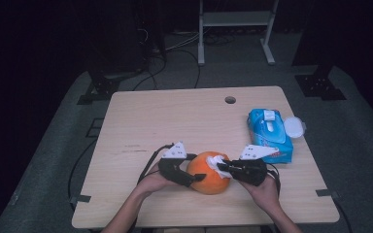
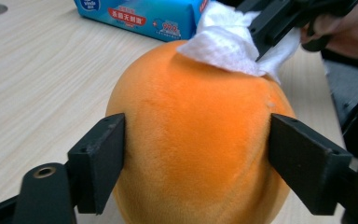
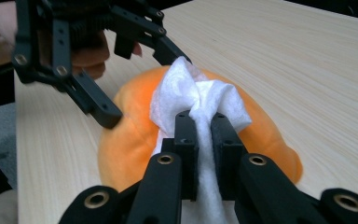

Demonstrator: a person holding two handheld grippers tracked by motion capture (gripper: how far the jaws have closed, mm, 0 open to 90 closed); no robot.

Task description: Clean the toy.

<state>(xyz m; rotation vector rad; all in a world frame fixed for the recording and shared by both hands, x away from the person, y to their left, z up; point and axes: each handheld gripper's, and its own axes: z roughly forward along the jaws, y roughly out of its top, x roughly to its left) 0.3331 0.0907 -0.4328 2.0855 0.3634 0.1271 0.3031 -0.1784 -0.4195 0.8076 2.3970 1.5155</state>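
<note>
I am holding the orange plush ball [image 1: 210,173] near the front edge of the table [image 1: 141,121], between my two grippers. My left gripper [image 1: 189,175] is coming at it from the left side — its jaws are standing on either flank of the ball, as the left gripper view shows, with the pads right against the fuzzy surface, though I cannot tell whether they are pressing on it or just loose. My right gripper [image 1: 222,166] is sitting just to the right of the ball, its jaws pressed together on a white wipe [image 3: 200,100], and that wipe is lying on the ball's upper part, touching the plush.

Beyond the ball, toward the right edge of the table, a blue pack of wet wipes [image 1: 269,135] is lying with its white lid [image 1: 294,127] flipped open. On its side I am reading a small logo that looks like "vinda" beside a red band of Chinese characters — too small for me to make out.

The table is pale wood grain with a round cable hole [image 1: 230,100] near the far edge. Around it grey floor is showing, with black cables [image 1: 175,53] and the legs of a white frame [image 1: 235,29] in a dark room.
</note>
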